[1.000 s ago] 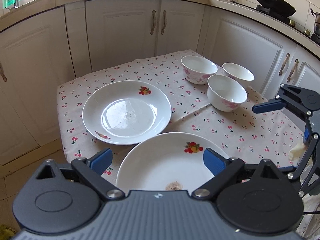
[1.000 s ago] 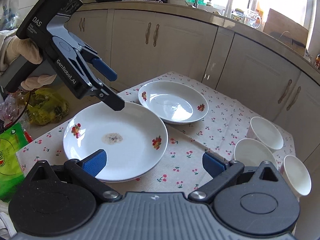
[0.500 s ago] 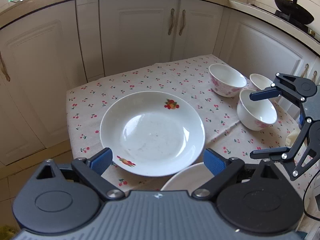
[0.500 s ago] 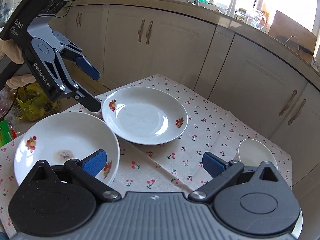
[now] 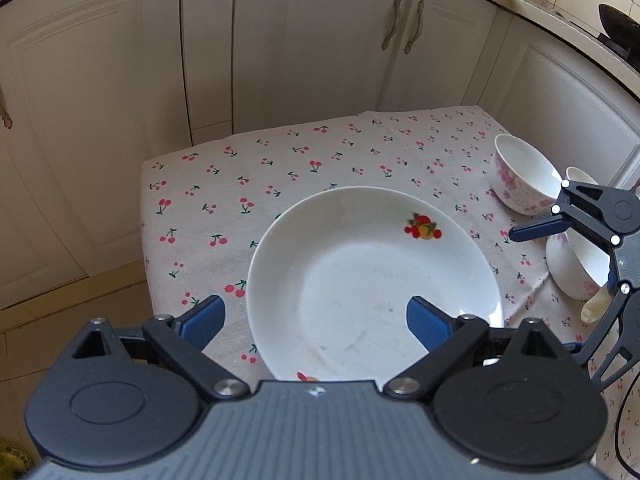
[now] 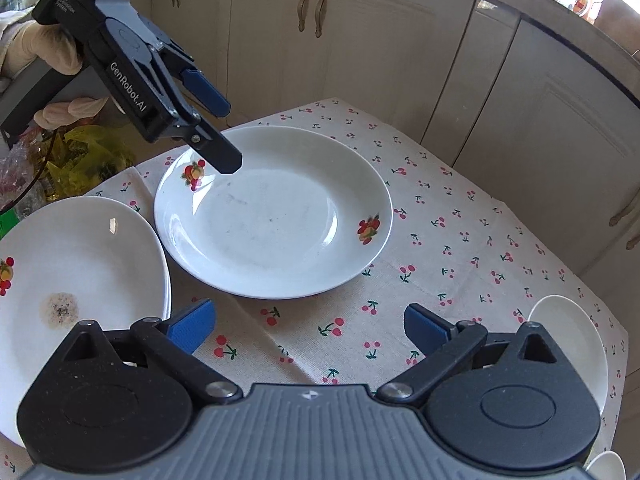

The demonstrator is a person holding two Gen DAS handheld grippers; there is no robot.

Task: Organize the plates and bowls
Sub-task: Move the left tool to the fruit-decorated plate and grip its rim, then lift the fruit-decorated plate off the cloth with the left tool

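Note:
A white plate with fruit decals (image 5: pixel 372 280) (image 6: pixel 272 212) lies on the cherry-print tablecloth (image 5: pixel 280 168). My left gripper (image 5: pixel 316 320) (image 6: pixel 224 136) stands open just above it, one finger outside the near-left rim and one over the plate's well. A second plate with a brown stain (image 6: pixel 76 280) sits beside it, at the left in the right wrist view. My right gripper (image 6: pixel 308 326) (image 5: pixel 548 292) hangs over bare cloth between the plates and the bowls. Its jaws are closing, with nothing between them. Three white bowls with pink flowers (image 5: pixel 524 178) (image 5: pixel 576 264) (image 6: pixel 568 344) stand at the table's right end.
Cream cabinet doors (image 5: pixel 320 48) close in the table on two sides. A yellow plastic bag (image 6: pixel 80 160) lies off the table beyond the stained plate. A gloved hand (image 6: pixel 44 48) holds the left gripper. A black wok (image 5: pixel 620 32) sits on the counter.
Both grippers moved forward and down toward the far plate. The stained plate dropped out of the left wrist view, and the bowls slid to the right edge of both views.

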